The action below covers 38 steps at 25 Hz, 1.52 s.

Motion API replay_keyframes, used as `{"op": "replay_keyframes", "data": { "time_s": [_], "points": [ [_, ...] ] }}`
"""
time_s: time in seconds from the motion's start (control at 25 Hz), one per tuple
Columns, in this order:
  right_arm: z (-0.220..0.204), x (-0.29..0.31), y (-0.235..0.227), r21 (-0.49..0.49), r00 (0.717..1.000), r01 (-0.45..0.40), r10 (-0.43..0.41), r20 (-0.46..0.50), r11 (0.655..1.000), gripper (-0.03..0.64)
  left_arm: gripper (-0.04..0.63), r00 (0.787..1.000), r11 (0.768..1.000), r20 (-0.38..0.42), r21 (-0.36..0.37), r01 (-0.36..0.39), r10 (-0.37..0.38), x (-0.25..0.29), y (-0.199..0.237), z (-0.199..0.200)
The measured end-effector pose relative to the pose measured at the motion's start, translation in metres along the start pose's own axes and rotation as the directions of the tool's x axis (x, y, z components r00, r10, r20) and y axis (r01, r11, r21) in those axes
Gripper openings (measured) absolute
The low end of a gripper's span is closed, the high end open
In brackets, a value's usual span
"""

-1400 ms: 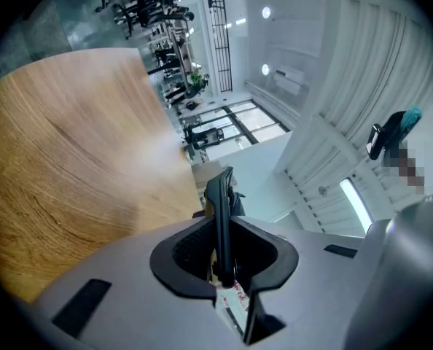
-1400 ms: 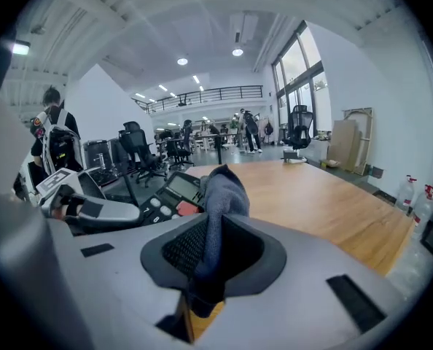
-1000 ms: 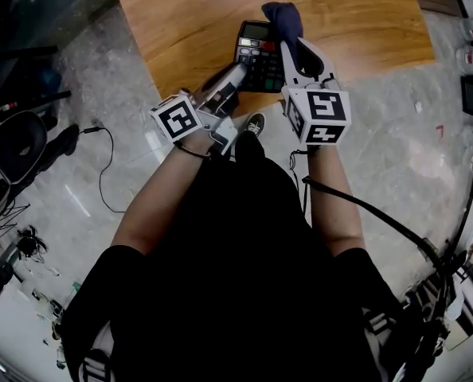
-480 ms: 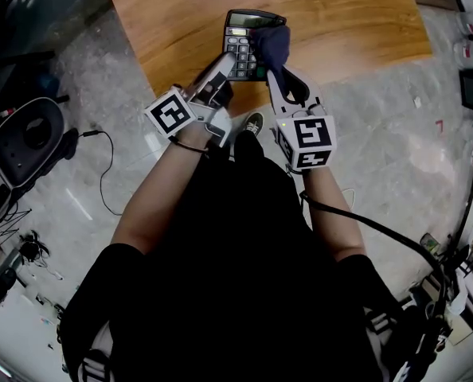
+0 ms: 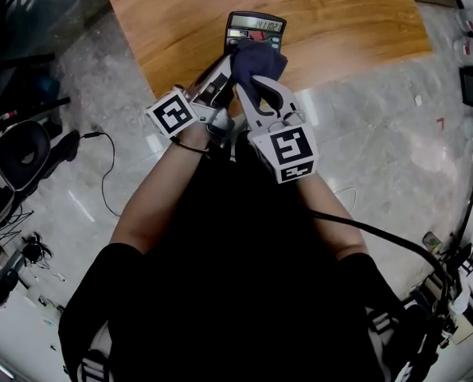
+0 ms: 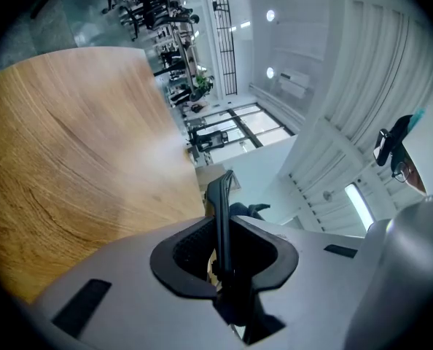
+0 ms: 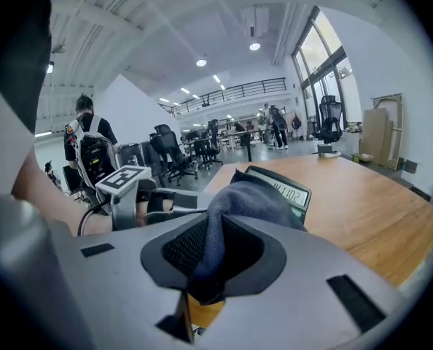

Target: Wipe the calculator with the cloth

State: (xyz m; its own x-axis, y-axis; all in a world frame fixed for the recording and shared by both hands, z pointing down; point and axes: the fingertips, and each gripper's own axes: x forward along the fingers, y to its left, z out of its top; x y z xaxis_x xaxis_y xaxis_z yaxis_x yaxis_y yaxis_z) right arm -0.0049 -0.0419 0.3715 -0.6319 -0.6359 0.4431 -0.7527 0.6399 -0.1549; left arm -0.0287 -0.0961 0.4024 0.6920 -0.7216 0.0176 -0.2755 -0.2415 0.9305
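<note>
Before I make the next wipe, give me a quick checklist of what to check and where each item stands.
1. Left tool clamped on the calculator's edge: ok.
2. Right tool clamped on the cloth: ok.
3. Cloth lying on the calculator, below its display: ok.
4. Display free of the cloth: ok, digits show.
5. Calculator resting on the table: cannot tell.
</note>
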Motion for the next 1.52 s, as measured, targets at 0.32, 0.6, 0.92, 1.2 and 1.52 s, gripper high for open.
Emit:
{"op": "replay_keyframes", "data": {
  "time_s": [0.32,0.6,0.92,1.2,1.52],
  "points": [
    [0.032,0.016,-0.027,-0.036,0.997,0.052,-0.05,0.052,0.998,0.058,0.071,0.999,1.0,-0.039,-0.009,-0.013,0.012,-0.01,0.006,-0.012],
    [0.051,0.031,-0.017,-0.069,0.998,0.009,-0.005,0.062,0.998,0.058,0.072,0.999,1.0,-0.044,-0.009,-0.004,0.004,-0.015,0.006,-0.016],
    [0.042,0.032,-0.031,-0.094,0.998,0.05,-0.046,0.048,0.994,0.06,0.072,0.999,1.0,-0.032,-0.007,0.004,-0.004,-0.012,0.007,-0.012],
    [0.022,0.014,-0.095,-0.024,0.981,0.195,-0.195,0.01,0.98,0.058,0.072,1.0,1.0,-0.015,-0.028,0.011,-0.011,-0.009,0.005,-0.01],
    [-0.026,-0.002,-0.103,0.0,0.973,0.216,-0.215,-0.088,0.976,0.058,0.072,0.998,0.996,0.039,-0.078,-0.035,0.038,-0.011,0.017,-0.004]
  ]
}}
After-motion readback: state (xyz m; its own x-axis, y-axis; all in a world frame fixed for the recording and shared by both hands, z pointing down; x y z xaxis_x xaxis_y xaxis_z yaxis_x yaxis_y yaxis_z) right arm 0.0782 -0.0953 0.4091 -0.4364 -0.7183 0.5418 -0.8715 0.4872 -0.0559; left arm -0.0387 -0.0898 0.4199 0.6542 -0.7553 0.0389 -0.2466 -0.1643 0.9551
